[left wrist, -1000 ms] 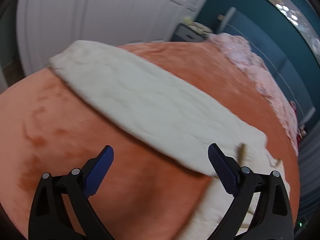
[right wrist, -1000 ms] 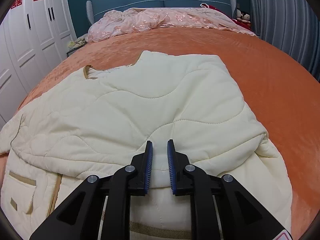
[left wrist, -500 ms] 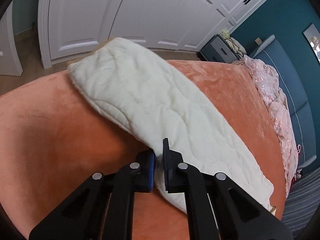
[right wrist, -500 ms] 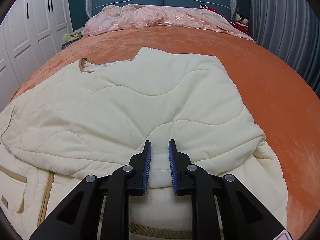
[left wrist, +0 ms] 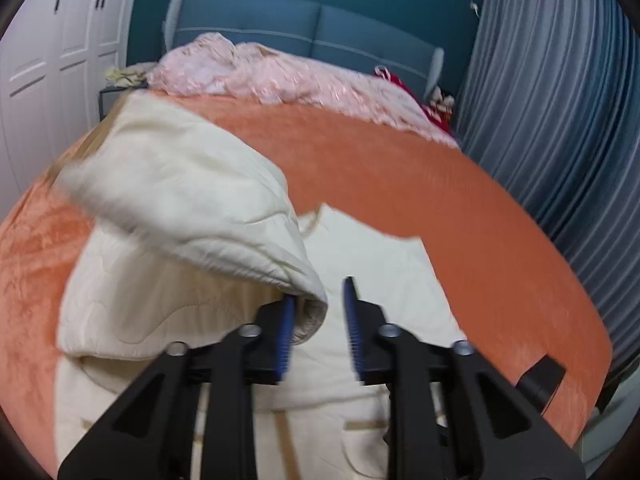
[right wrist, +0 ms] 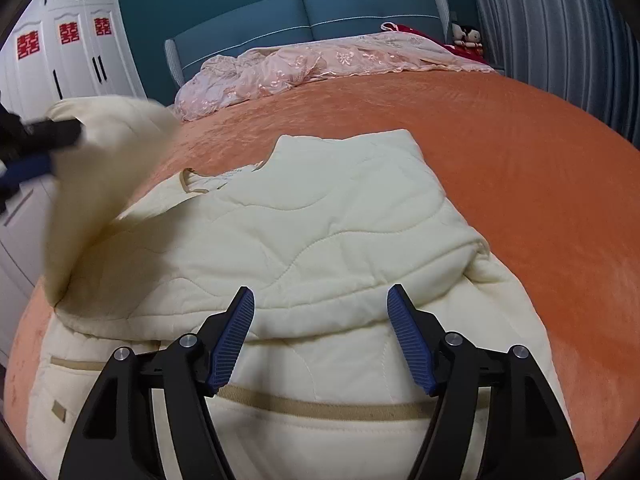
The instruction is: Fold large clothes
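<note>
Two tools are at work on one cream quilted jacket, which is spread over the orange bedspread so that its bulk is borne by the bed while parts are folded across it. In the left wrist view a sleeve is seen raised off the bed and draped toward the left tool; its bunched end lies against the left pad, yet a clear gap shows to the other pad, so whether the cloth is gripped cannot be told. The sleeve seems to be carried this way so that it may be laid over the jacket's body. The right tool is held spread wide, pinching nothing, low over the folded-over edge near the tan trim band, probably to leave that layer lying flat. A pink quilt is heaped by the headboard, well apart from the work.
</note>
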Demonstrator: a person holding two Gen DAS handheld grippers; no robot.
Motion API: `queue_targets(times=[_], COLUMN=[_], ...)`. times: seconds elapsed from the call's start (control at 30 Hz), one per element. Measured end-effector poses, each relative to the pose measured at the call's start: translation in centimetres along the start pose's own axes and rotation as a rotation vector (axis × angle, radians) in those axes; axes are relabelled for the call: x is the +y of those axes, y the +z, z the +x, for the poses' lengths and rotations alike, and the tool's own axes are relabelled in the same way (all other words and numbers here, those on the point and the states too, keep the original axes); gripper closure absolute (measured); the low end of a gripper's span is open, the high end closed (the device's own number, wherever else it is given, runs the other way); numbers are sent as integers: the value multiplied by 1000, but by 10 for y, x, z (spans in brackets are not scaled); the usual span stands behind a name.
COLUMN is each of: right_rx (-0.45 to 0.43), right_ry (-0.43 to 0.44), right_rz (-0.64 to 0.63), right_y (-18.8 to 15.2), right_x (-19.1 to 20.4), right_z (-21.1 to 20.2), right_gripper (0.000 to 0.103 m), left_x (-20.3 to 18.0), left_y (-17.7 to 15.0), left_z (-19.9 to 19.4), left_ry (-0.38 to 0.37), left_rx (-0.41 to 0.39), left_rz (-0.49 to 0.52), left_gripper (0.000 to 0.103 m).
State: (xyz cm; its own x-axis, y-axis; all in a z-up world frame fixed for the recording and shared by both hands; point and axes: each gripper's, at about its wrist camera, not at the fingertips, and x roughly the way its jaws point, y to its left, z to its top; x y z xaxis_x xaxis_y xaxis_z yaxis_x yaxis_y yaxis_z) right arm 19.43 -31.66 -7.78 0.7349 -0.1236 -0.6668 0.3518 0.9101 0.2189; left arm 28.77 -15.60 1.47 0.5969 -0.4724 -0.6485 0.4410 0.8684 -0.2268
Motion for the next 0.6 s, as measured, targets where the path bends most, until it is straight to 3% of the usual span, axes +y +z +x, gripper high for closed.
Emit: queue_targets(times=[0.03,0.07,0.17,0.27,0.4,0.6], right_rx=[0,-1,6,8,10,14], right_ry=[4,6,26,44,82,42], right_rz=[21,37,75,94,76,118], right_y=[-2,-4,-6,0,19,49], right_x=[-7,-13,-30,-34,-22,-25], right_z=[-6,-10,-19,-20,-11,13], right_gripper=[35,33,32,32,32,32], left_x=[-8,-10,5,43,123,234], left_y=[-17,-33,-57,-61,-63,-71], left_z=[8,8,6,-3,-11,-17], left_ry=[-13,-36,-43,8,99,113], left_rx=[27,39,63,46,51,47], left_rz=[-16,-43,-123,-218,-376,-694], left_gripper=[42,40,40,40,40,40])
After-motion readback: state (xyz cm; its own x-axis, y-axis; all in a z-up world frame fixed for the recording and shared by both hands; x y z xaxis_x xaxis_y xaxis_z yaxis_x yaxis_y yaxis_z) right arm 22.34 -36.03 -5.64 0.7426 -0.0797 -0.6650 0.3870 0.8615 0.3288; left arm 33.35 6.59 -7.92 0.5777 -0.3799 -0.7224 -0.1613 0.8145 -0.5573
